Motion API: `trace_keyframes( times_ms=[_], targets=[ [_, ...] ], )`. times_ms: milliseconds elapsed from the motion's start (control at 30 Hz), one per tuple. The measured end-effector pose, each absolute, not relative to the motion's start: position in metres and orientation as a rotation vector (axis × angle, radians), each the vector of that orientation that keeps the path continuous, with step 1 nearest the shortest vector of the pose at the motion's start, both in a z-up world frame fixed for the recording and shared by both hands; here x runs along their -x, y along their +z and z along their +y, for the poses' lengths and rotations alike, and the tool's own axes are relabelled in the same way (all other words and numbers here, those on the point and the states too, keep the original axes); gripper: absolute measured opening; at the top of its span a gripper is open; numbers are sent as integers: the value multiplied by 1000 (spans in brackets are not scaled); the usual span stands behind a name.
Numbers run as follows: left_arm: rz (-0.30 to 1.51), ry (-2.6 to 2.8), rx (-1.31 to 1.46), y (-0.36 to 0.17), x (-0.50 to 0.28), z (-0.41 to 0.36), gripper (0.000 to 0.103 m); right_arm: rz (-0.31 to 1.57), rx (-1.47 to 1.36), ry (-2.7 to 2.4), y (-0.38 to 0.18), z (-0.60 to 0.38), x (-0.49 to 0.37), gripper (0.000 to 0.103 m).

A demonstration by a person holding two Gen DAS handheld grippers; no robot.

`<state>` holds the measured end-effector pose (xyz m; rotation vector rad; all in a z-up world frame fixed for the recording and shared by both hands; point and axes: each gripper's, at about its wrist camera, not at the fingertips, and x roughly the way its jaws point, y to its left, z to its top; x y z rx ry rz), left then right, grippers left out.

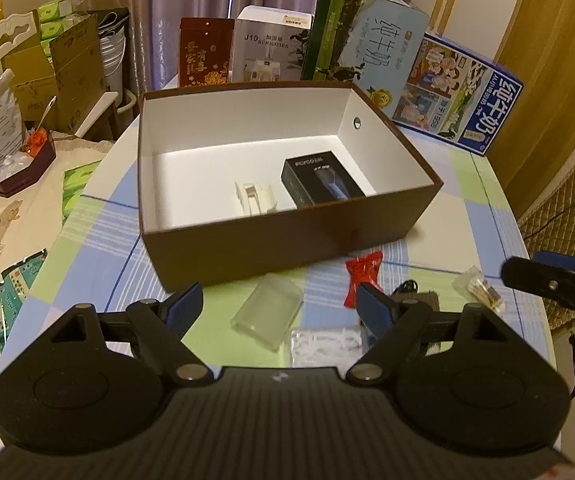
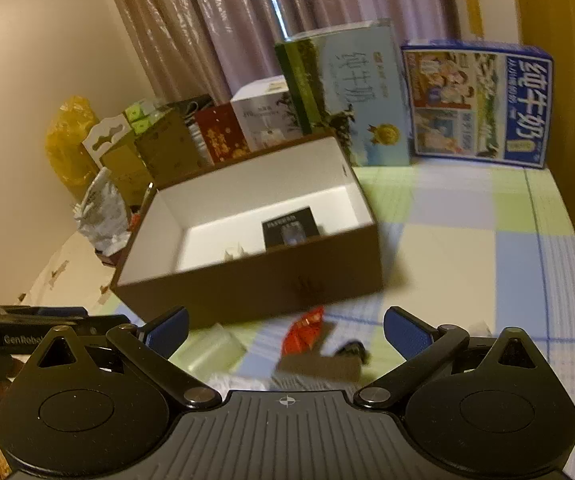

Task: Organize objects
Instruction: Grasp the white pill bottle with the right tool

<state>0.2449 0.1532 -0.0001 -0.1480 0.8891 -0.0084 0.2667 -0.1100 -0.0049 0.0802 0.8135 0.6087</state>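
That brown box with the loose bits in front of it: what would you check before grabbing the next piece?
1. Left gripper open and holding nothing: ok.
2. Right gripper open and holding nothing: ok.
3. Brown box has free floor beside the black carton: ok.
4. Clear plastic case lies between the left fingers, uncovered: ok.
5. Red packet free of its neighbours: cannot tell.

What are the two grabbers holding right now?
Nothing. The left gripper and right gripper are both open and empty above the small things beside the brown box.
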Motion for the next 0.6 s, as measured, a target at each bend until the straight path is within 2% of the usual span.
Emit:
trace_keyframes(
  times_ms=[600],
  targets=[
    [980,-51,118,-30,-214,138,81,912,-55,508,-40,-166,-221,100]
  ],
)
